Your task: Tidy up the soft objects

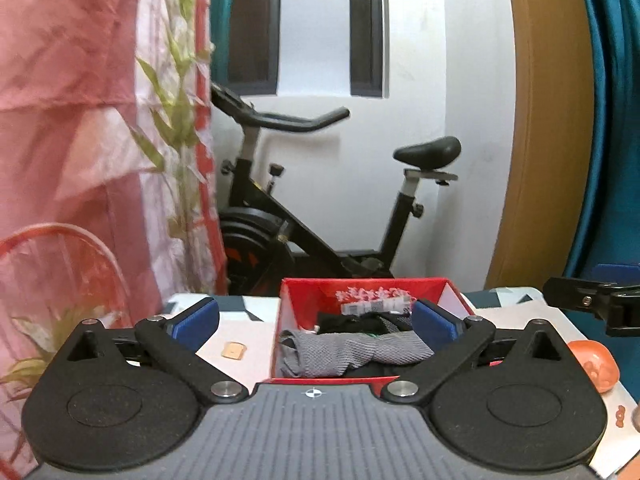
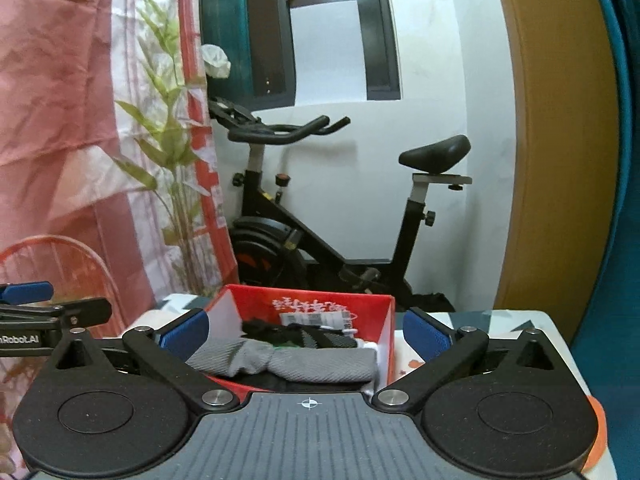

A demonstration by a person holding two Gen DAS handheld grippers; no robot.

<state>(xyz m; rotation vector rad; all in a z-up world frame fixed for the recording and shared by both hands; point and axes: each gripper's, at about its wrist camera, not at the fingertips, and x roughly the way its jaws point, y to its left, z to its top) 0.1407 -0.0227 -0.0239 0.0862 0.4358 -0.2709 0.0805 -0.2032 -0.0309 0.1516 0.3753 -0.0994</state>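
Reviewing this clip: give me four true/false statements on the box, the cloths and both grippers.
1. The grey cloth lies inside the red box. True.
2. The left gripper grips the grey cloth. False: its jaws are wide open and empty.
3. The right gripper has open jaws. True.
4. The red box holds only the grey cloth. False: a black fabric item lies behind it.

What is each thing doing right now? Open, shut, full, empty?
left gripper: open, holding nothing
right gripper: open, holding nothing
red box: open on top, holding cloth
grey cloth: crumpled, lying on top in the box
black cloth: bunched behind the grey one
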